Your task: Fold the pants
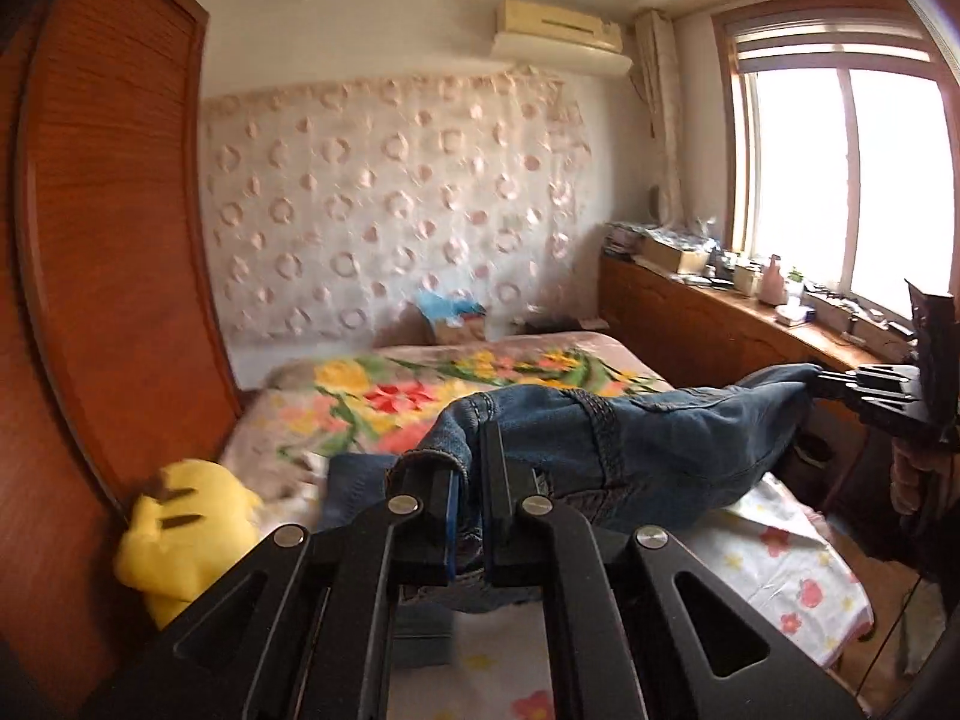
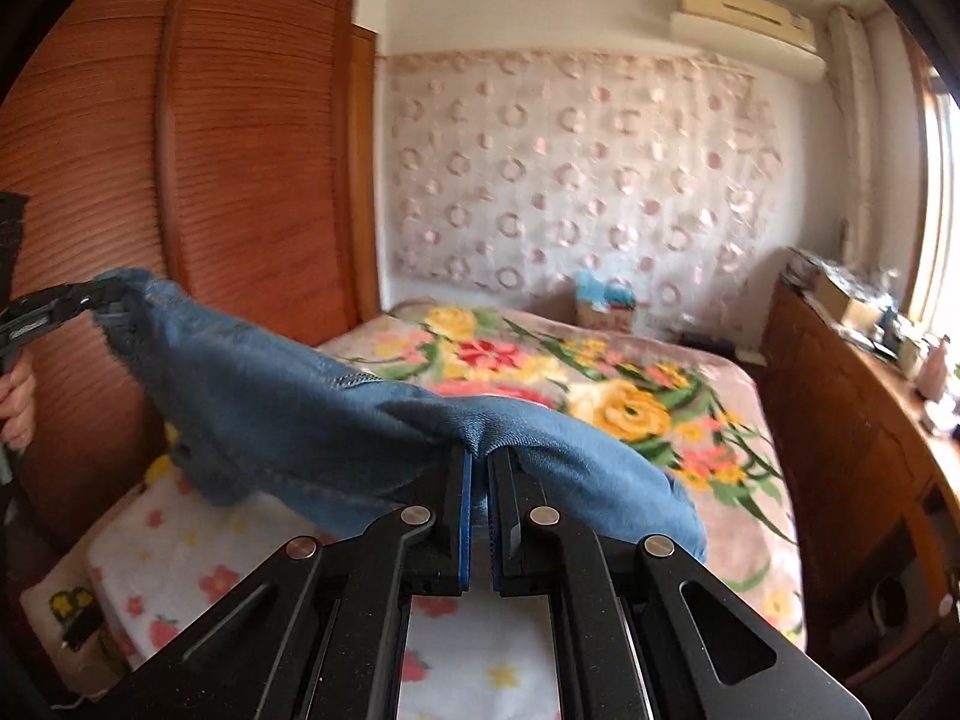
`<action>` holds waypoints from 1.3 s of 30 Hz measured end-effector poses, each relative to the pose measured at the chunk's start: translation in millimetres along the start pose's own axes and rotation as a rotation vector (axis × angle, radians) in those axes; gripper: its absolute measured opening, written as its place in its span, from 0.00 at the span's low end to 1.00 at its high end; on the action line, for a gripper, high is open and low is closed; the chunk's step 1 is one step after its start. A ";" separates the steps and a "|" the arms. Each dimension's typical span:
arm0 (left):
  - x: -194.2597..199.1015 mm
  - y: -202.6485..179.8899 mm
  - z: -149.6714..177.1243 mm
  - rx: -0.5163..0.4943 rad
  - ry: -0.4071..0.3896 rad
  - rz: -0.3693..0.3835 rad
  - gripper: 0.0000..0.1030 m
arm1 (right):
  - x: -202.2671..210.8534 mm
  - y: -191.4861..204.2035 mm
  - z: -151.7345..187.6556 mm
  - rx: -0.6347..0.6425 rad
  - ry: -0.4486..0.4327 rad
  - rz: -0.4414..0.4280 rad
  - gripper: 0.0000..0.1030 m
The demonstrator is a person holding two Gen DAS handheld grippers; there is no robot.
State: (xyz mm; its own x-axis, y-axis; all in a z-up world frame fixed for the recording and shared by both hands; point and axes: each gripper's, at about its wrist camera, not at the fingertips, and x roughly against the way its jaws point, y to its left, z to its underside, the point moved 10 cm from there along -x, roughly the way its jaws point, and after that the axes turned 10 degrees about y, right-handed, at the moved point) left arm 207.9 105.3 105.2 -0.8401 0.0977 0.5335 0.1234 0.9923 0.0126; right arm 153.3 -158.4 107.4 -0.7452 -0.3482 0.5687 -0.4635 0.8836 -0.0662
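Both tongs are up: left tongs (image 1: 471, 474) at bottom centre of the left wrist view are clamped on a hemmed denim edge, and right tongs (image 2: 480, 468) at bottom centre of the right wrist view are pinched narrow on another edge. The jeans (image 1: 630, 438) are slung mid-frame btwn the two, lifted off the white floral towel (image 2: 180, 558) on the bed (image 2: 630, 396). Faded blue denim, stitched seams, sagging and bunched in the middle. Early days I'd say: no neat fold visible yet, so the cloth still needs laying flat, halving and smoothing.
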 end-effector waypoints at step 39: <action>17.8 31.2 204.9 -0.010 0.297 -0.046 0.74 | -27.3 92.3 137.5 -0.016 0.204 -0.149 0.29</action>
State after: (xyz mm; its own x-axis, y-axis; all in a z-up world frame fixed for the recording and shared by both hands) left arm 88.6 153.6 -58.2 -0.6538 0.0247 0.7563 0.0956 0.9942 0.0502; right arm 64.8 -110.3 -27.0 -0.5562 -0.4065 0.7249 -0.5523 0.8325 0.0431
